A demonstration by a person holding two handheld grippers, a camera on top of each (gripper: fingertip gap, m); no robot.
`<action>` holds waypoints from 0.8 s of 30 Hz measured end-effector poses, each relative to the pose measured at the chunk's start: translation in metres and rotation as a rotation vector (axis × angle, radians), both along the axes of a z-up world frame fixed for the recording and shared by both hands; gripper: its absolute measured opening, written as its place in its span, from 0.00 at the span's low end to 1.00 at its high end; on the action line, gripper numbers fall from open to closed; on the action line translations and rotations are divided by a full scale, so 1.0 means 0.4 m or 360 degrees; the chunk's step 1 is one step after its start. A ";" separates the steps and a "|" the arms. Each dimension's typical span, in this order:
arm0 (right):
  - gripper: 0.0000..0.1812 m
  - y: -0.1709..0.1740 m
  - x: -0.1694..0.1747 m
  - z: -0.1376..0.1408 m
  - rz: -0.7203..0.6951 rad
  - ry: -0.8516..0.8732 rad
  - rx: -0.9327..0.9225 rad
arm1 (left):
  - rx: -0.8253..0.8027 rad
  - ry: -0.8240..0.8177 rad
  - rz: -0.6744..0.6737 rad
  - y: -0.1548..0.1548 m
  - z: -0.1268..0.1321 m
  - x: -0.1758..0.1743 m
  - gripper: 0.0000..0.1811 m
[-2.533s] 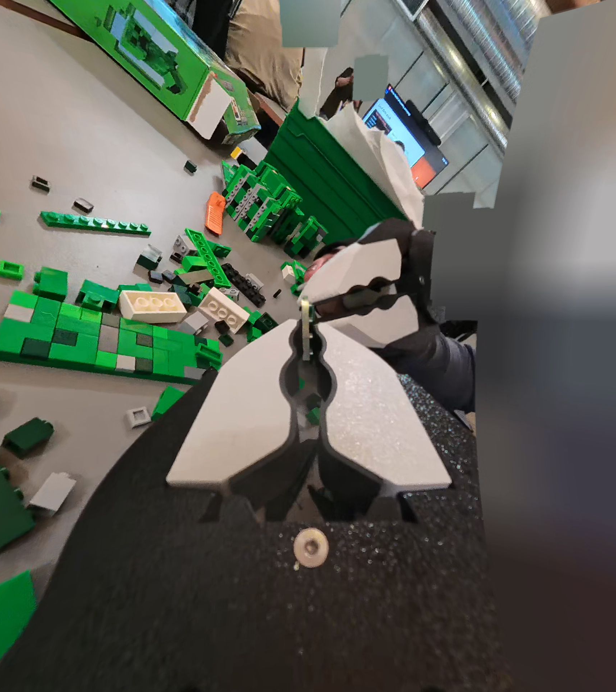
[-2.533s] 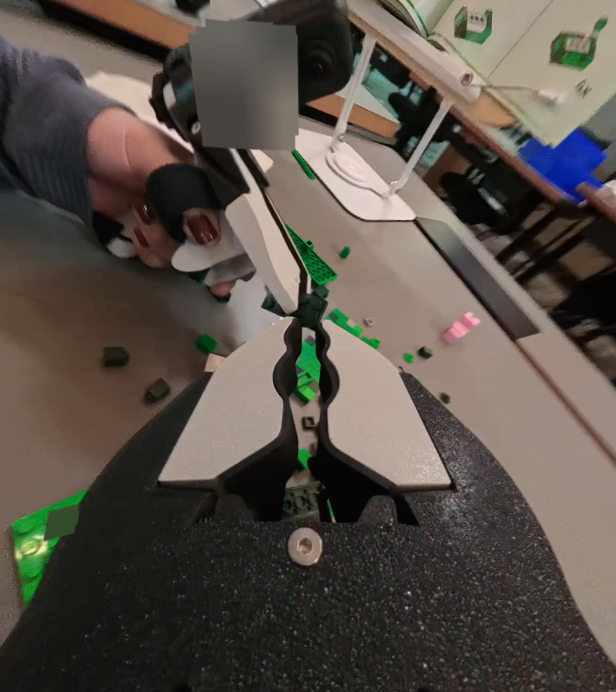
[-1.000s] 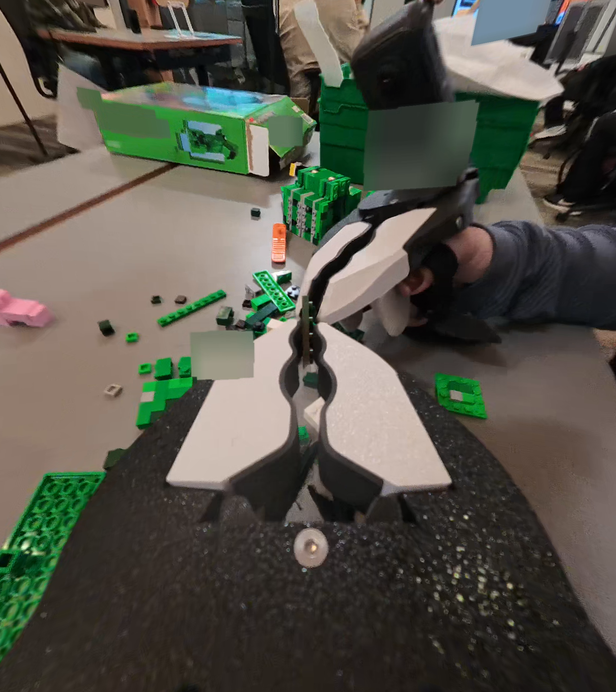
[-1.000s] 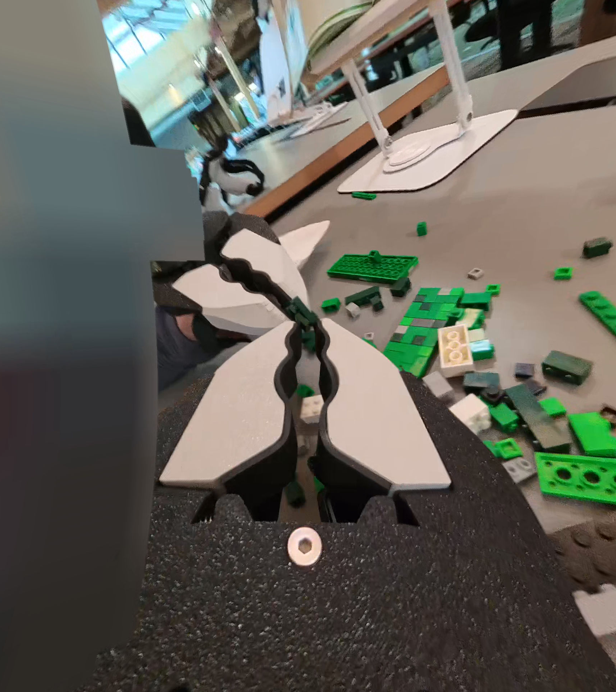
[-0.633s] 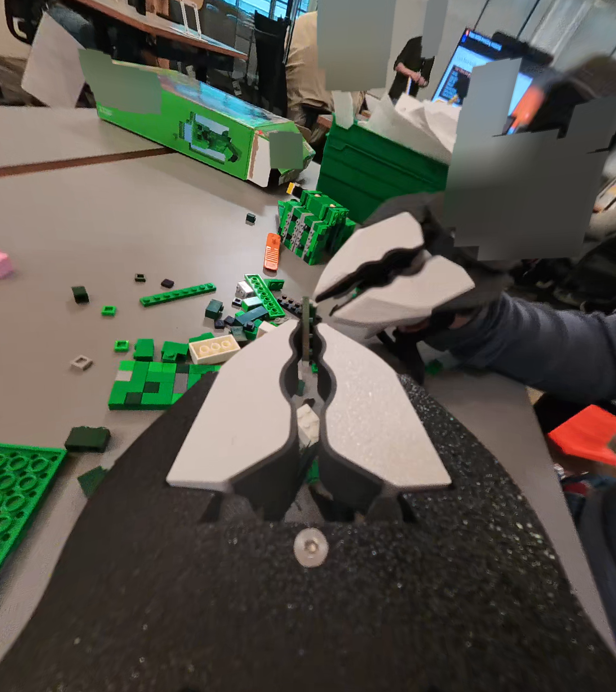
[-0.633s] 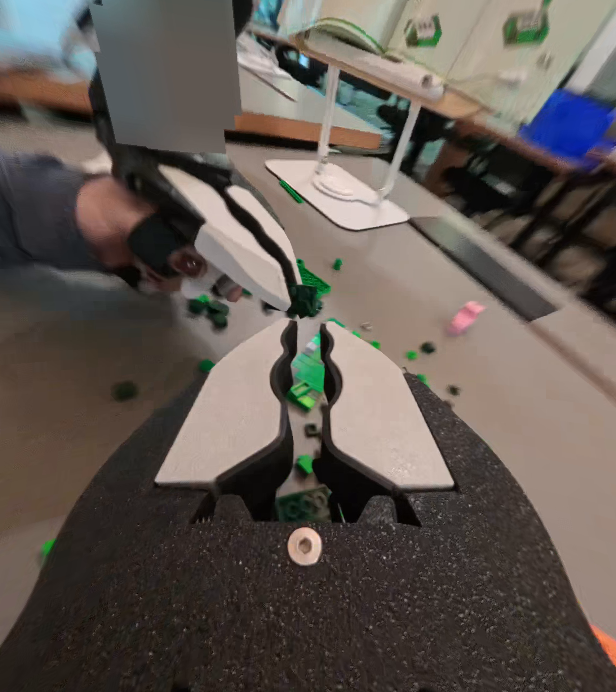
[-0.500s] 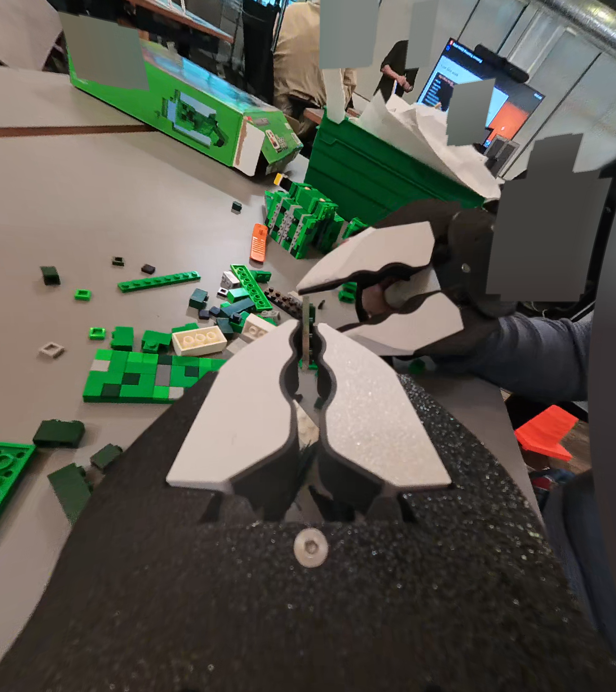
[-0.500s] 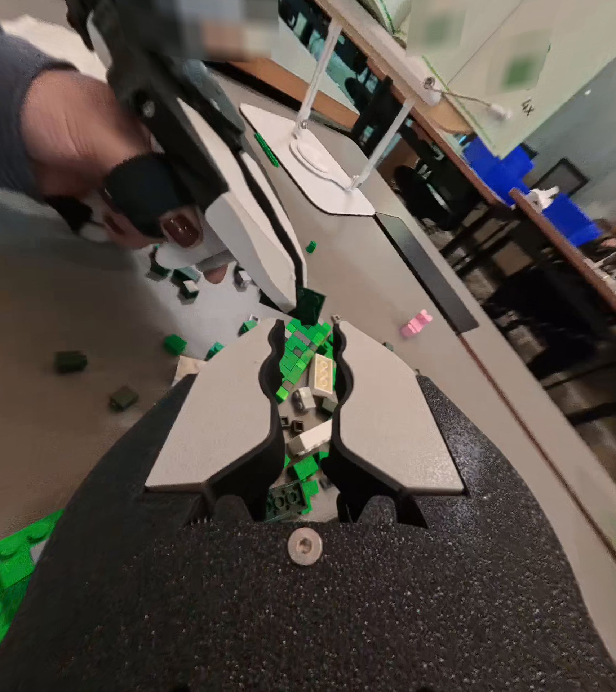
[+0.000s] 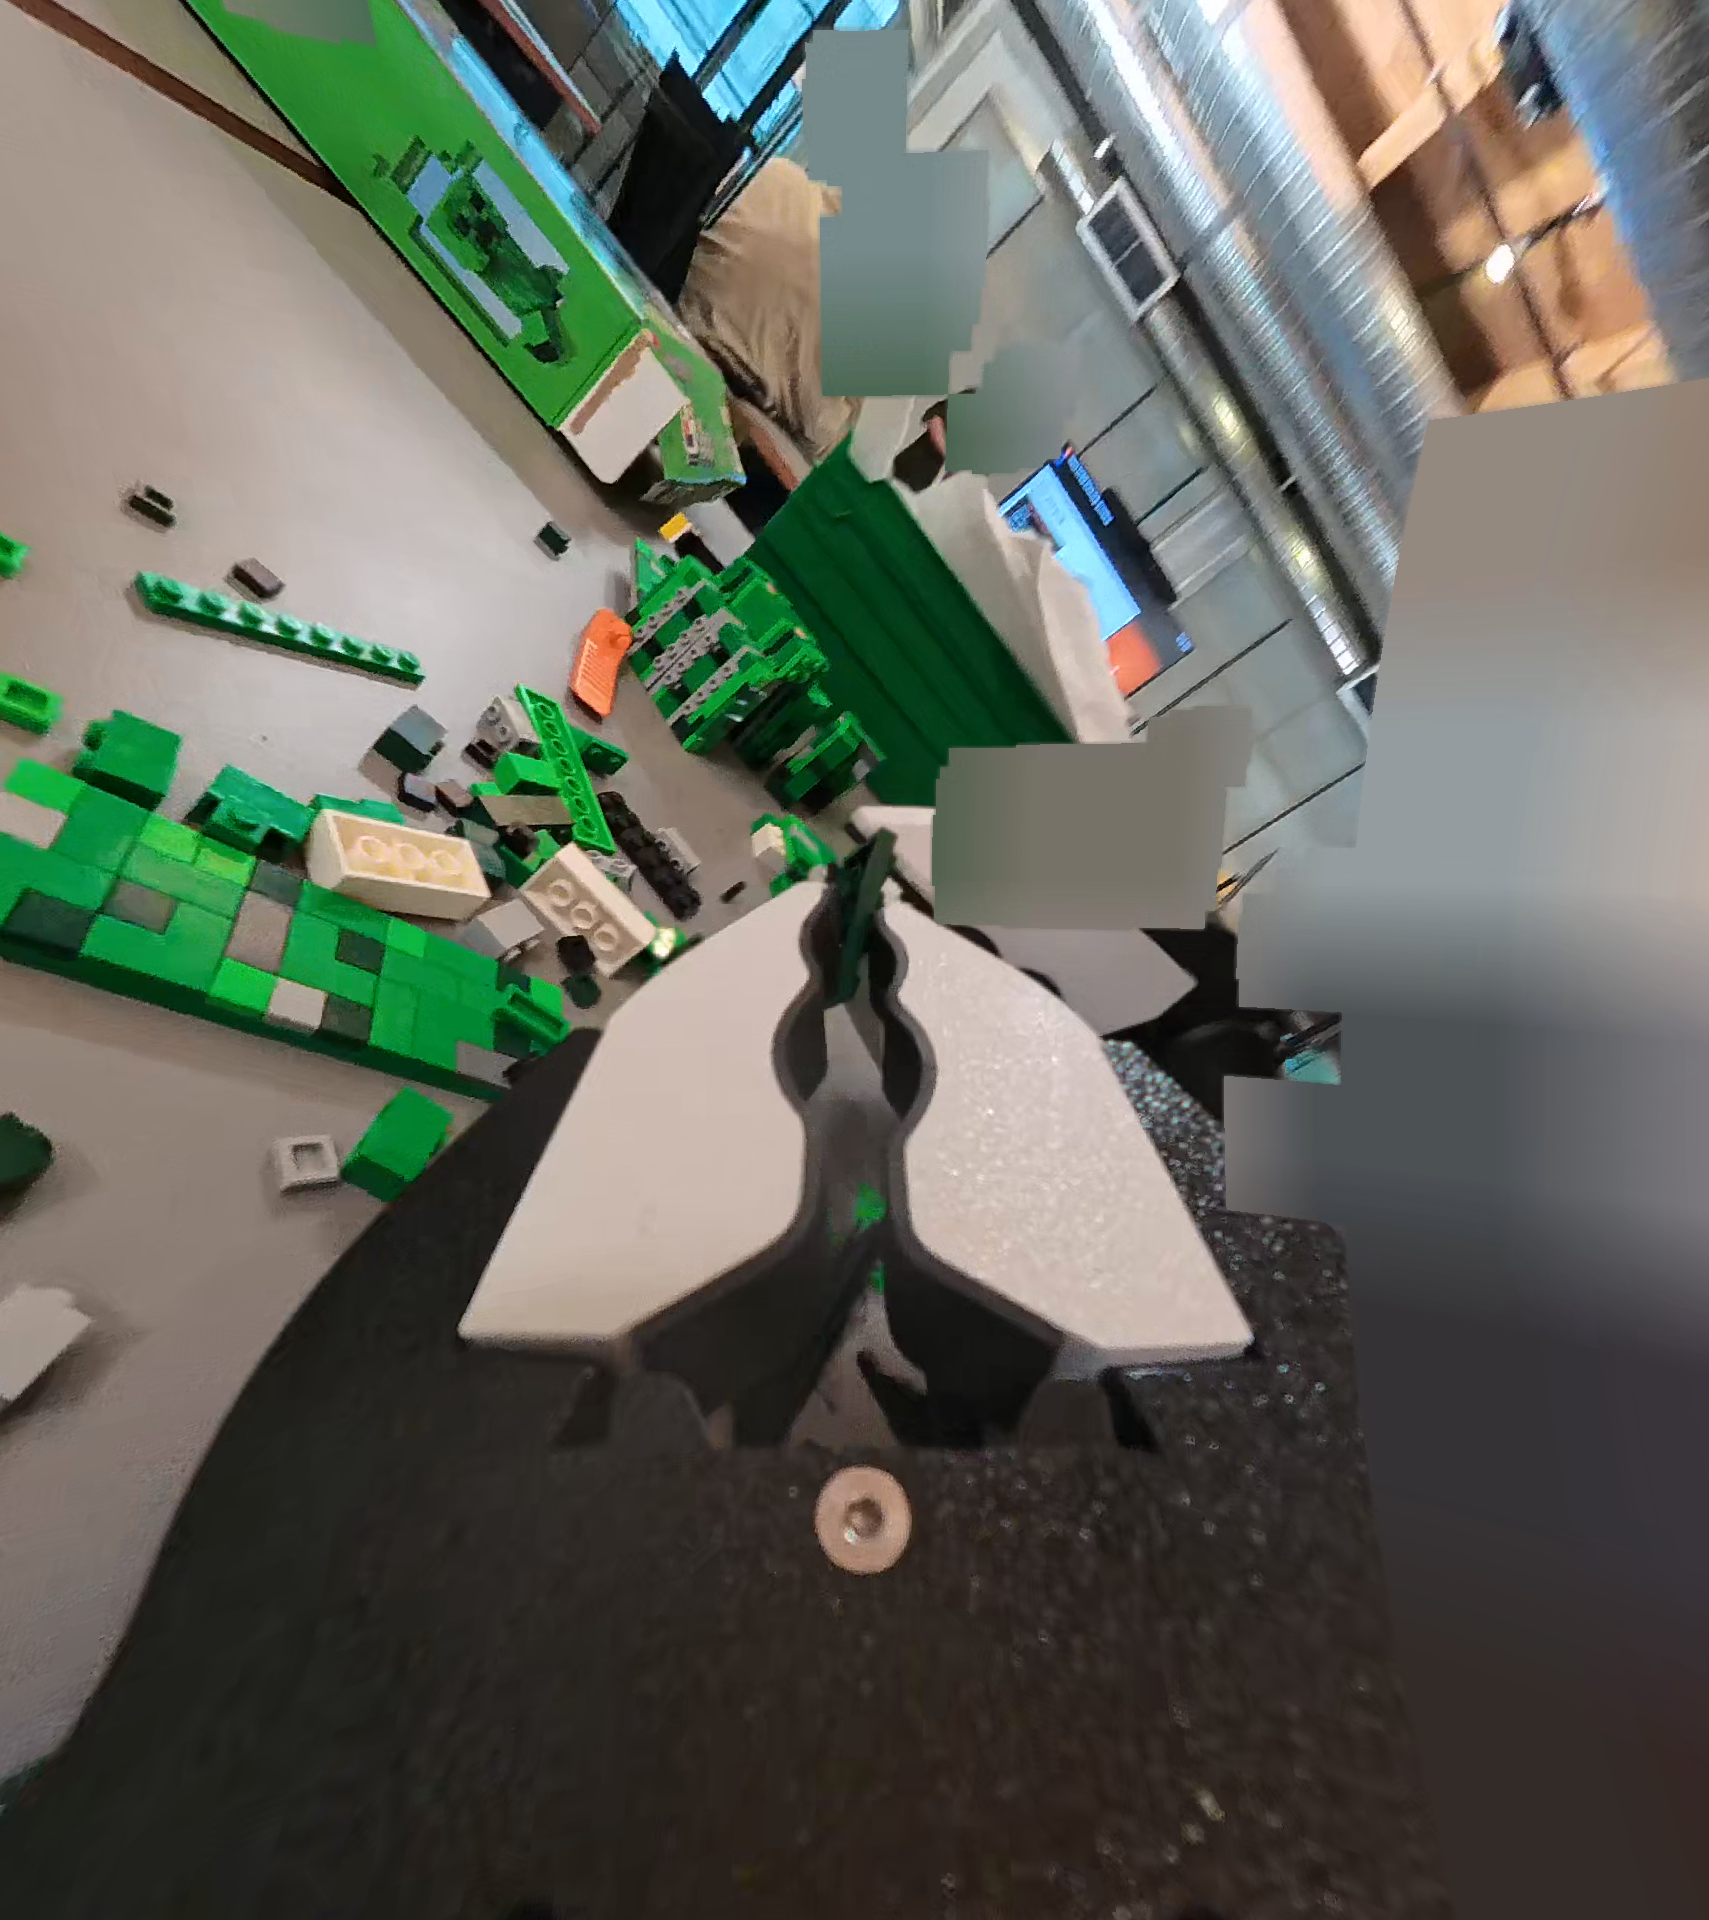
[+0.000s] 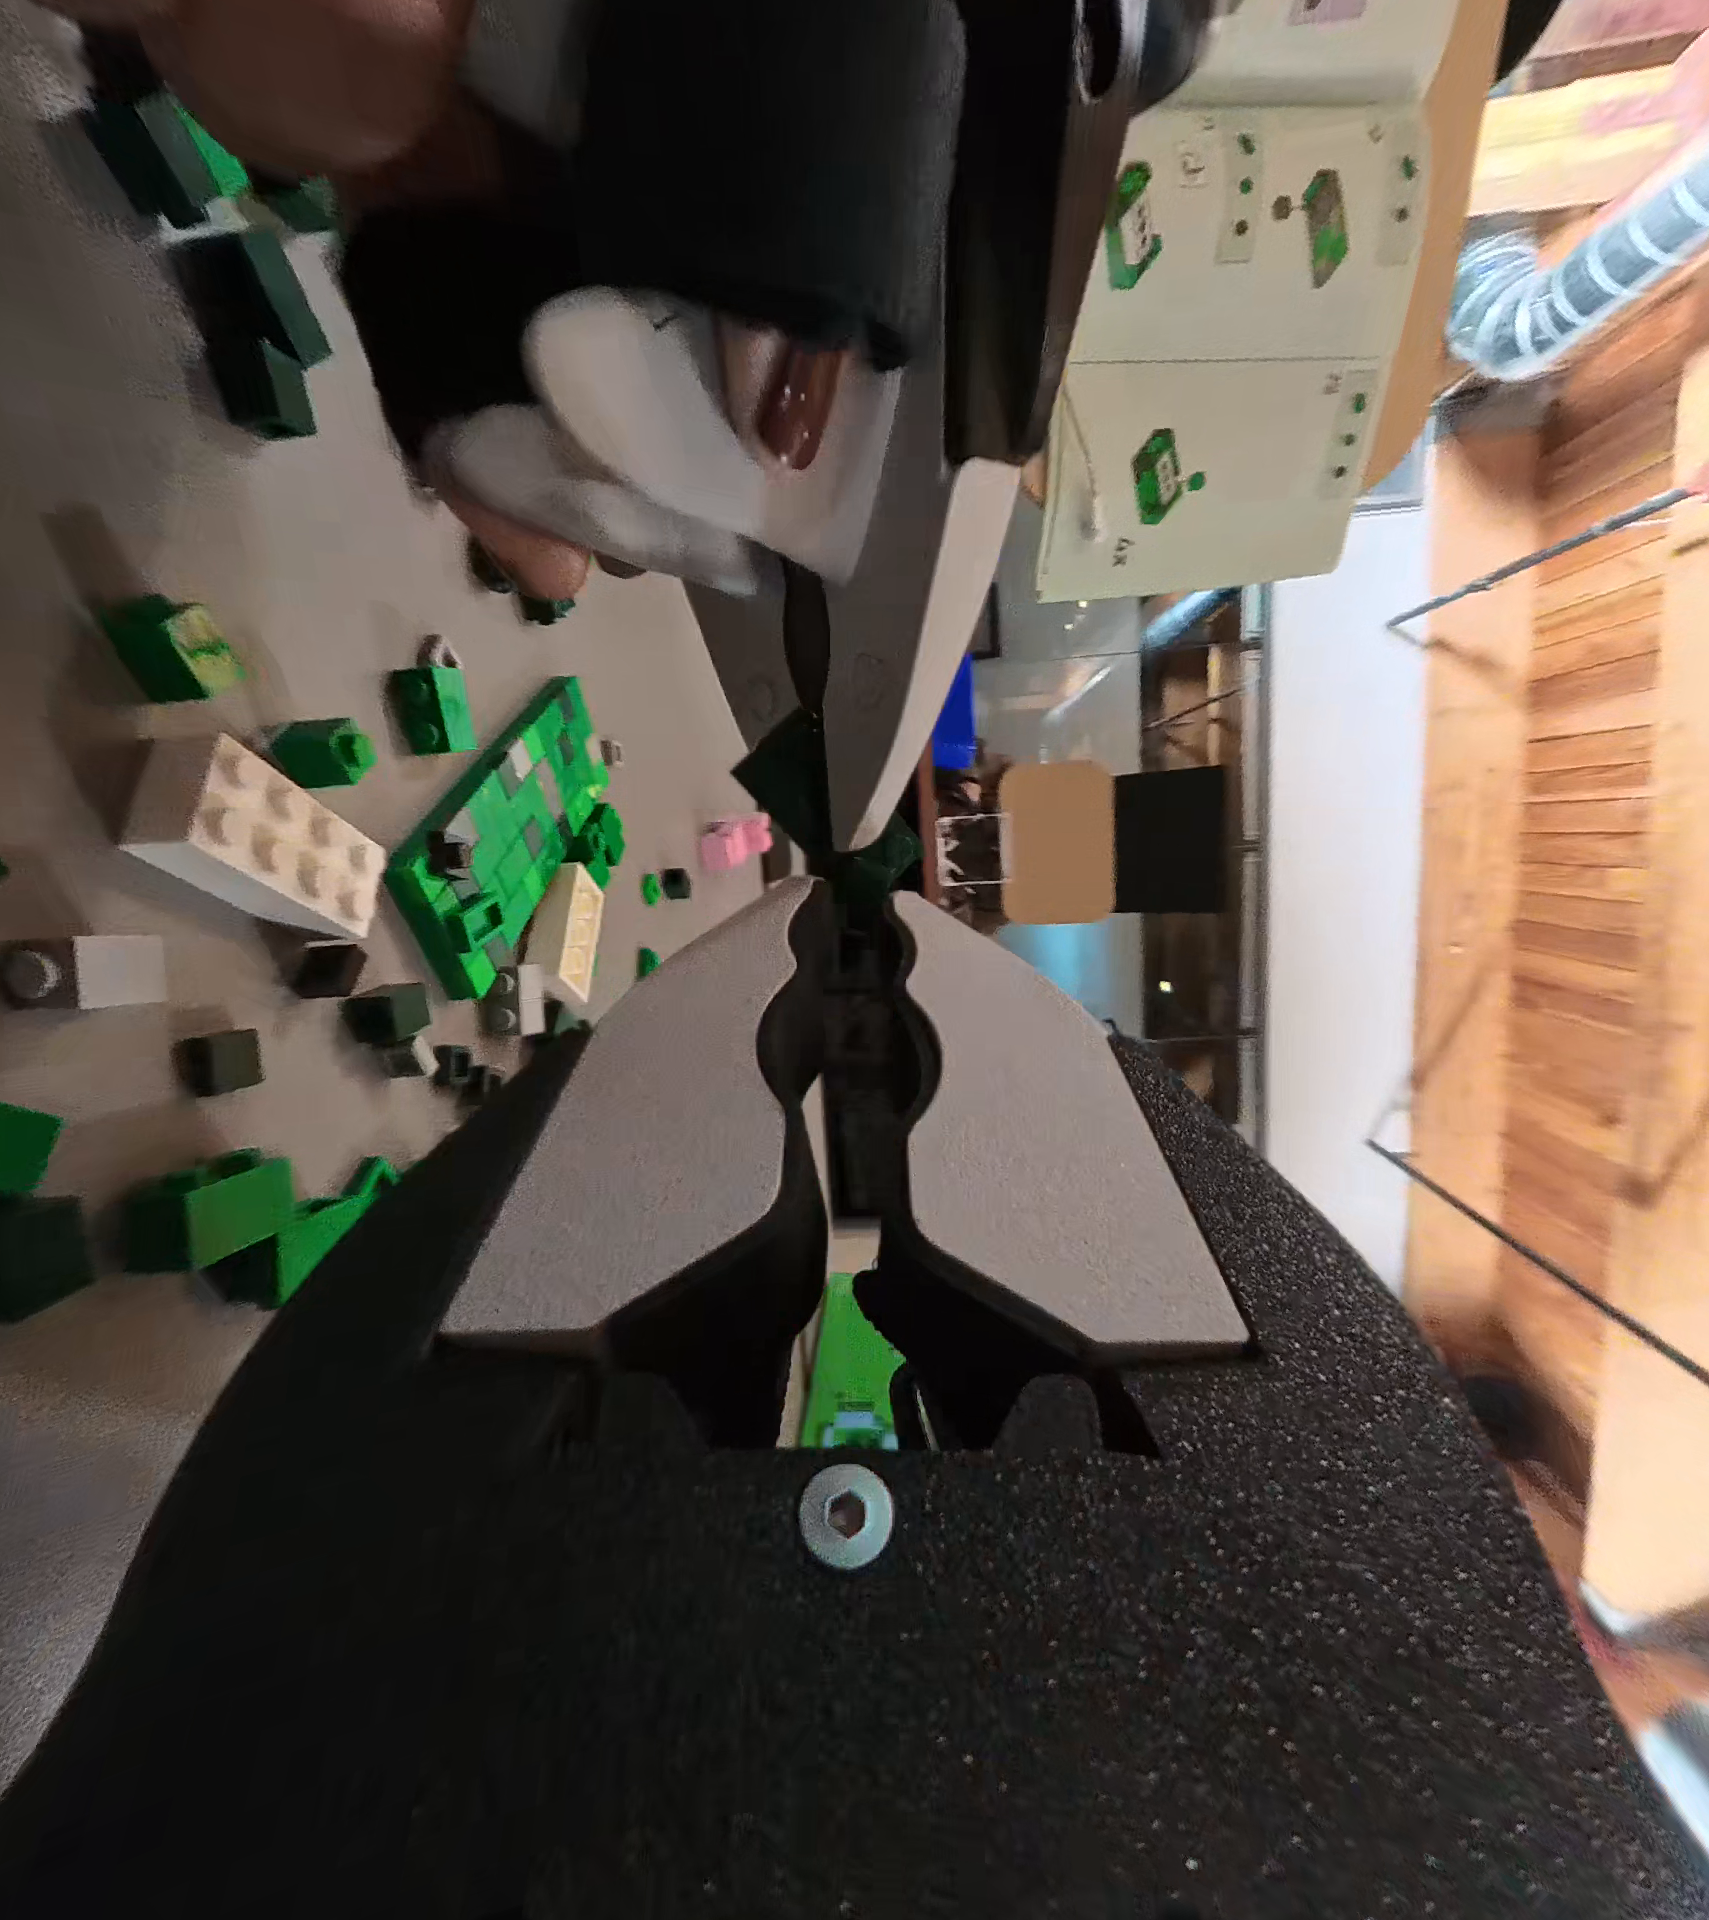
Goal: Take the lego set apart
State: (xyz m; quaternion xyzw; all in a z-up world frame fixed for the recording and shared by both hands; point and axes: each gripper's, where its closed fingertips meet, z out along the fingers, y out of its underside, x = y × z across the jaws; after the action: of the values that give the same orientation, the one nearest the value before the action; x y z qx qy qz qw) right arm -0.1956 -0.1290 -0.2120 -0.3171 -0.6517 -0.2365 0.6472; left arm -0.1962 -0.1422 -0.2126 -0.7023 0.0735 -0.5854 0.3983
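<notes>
My left gripper [image 9: 855, 914] is shut on a small dark green lego piece [image 9: 860, 883], held edge-on above the table. My right gripper [image 10: 855, 891] is shut on the same dark green piece [image 10: 881, 854], tip to tip with the left gripper [image 10: 834, 821], which comes down from above in a person's hand. In the left wrist view the right gripper [image 9: 1068, 961] shows just behind the piece, mostly hidden by a blur patch. A green mosaic plate [image 9: 206, 935] and a part-built green block [image 9: 725, 665] lie on the grey table [image 9: 154, 364].
Loose green, white and grey bricks are scattered around the mosaic plate [image 10: 507, 831], among them a white brick [image 10: 247, 842] and white bricks [image 9: 398, 862]. A green box [image 9: 476, 229], green bin [image 9: 881, 623], orange separator [image 9: 598, 660], pink figure [image 10: 738, 840] and booklet [image 10: 1234, 312] stand farther off. Only a small space, under 4 cm, lies between the two pairs of fingers. Both grippers' tips are roughly 10 centimetres from the green mosaic plate [image 9: 206, 935].
My right gripper was open half a second ago and has closed on the dark green piece that the left gripper holds. Both grippers have rolled sideways together.
</notes>
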 end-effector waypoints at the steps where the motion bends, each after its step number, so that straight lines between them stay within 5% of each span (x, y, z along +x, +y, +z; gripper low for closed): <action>1: 0.04 0.000 0.000 0.006 -0.0006 0.0007 0.0045 | -0.0022 -0.0061 -0.0003 0.000 0.005 -0.001 0.03; 6: 0.00 -0.014 -0.006 0.038 0.0068 0.0090 0.0229 | -0.0179 -0.0484 -0.0035 0.008 0.031 -0.018 0.02; 15: 0.00 0.035 0.004 -0.039 0.0036 0.0061 -0.0259 | 0.0084 0.0274 0.0241 0.041 -0.031 -0.048 0.02; 21: 0.00 0.055 0.031 -0.060 0.0097 0.0133 -0.0618 | 0.0272 0.0895 0.0189 0.032 -0.083 -0.043 0.02; 24: 0.00 0.018 0.028 -0.065 0.0362 0.0217 -0.0987 | 0.0445 0.1113 0.0100 0.020 -0.089 -0.029 0.02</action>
State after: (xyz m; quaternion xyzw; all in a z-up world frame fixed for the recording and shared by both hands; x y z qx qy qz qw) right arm -0.1842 -0.1218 -0.2378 -0.4394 -0.6790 0.0685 0.5841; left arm -0.2077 -0.1342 -0.2482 -0.8005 0.2625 -0.2820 0.4591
